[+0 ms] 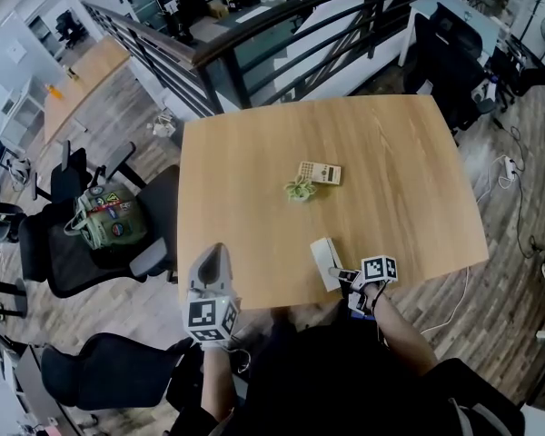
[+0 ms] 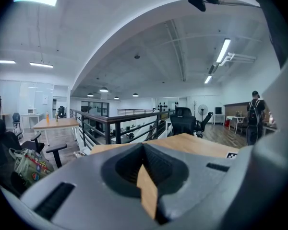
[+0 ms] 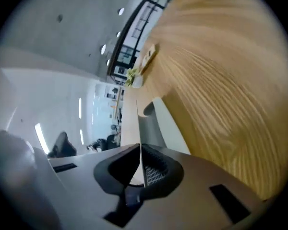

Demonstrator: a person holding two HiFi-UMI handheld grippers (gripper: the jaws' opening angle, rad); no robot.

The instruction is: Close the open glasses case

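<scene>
1. The pale glasses case (image 1: 324, 260) lies on the wooden tabletop (image 1: 391, 143), close to the front edge where the person stands and right of the middle.
2. The right tool (image 1: 342, 275) is at the near end of the case and points at it from the person's side.
3. In the right gripper view, the right tool (image 3: 140, 150) has its jaws pressed together on a thin, pale edge of the glasses case (image 3: 156, 123). The rest of the case stretches away beyond the jaws, with a rounded notch in its far end.
4. That view is rolled hard over, so the wood grain runs up its right side.
5. The left tool (image 1: 215, 248) is at the front left corner of the tabletop, well apart from the case, with its marker cube nearest the person.
6. In the left gripper view, the left tool (image 2: 144, 145) has its tips meeting. Only a wedge of tabletop shows below them, so it is closed on nothing.
7. Further back, near the middle of the tabletop, a beige calculator (image 1: 320, 173) sits with a small green knotted thing (image 1: 300, 189) touching, or just beside, its near left corner.
8. To the left of the tabletop, a black chair (image 1: 64, 252) carries an olive bag (image 1: 104, 221) with patches.
9. A dark railing (image 1: 254, 34) runs behind the tabletop.
</scene>
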